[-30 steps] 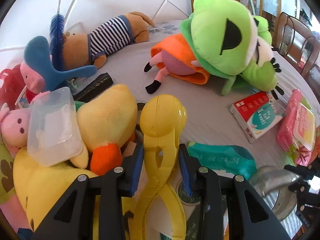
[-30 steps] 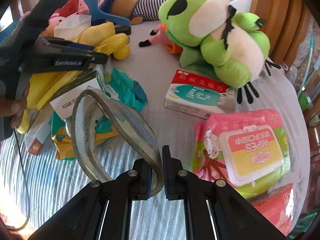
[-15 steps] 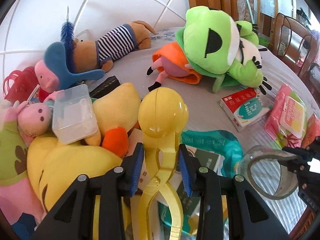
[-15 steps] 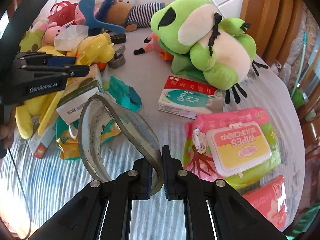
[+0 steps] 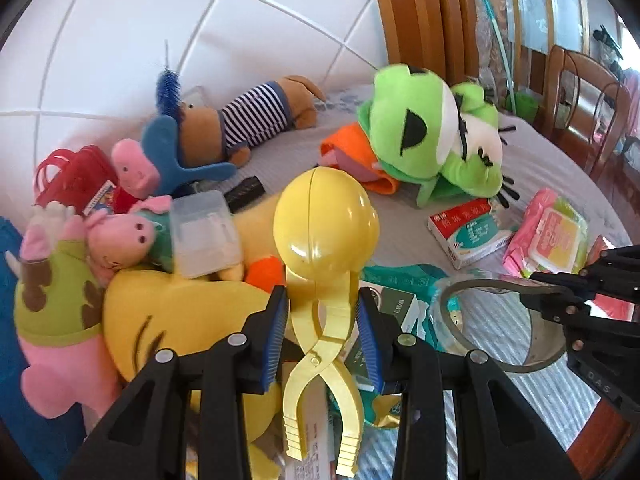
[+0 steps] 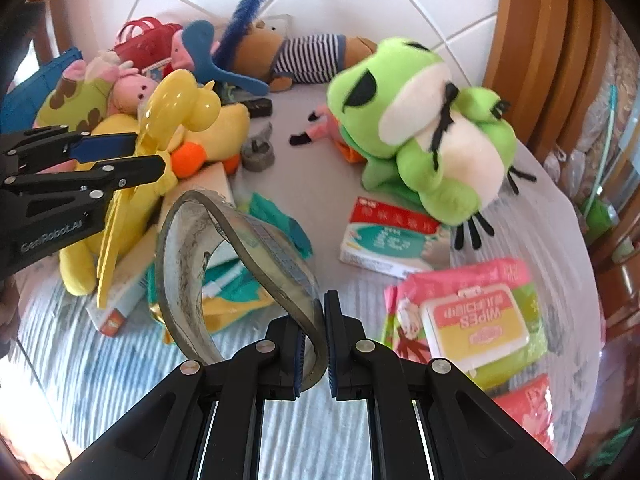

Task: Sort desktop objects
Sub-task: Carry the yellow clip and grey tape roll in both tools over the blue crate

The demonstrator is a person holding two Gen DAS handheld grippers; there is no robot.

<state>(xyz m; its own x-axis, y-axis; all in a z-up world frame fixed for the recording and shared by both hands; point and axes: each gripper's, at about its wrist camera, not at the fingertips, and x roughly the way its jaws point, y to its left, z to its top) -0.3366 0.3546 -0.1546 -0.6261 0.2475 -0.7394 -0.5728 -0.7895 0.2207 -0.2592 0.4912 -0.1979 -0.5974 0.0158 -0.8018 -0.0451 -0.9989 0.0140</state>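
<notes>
Both wrist views—close, angled down—share the green frog plush (image 5: 432, 128).

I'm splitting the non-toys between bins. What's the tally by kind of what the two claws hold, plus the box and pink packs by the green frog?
Yellow plastic clip, in the left claw: 1
Tape roll, in the right claw: 1
Medicine box: 1
Pink wipes pack: 1
Red-pink soft pack, partly seen: 1
Total: 5
</notes>
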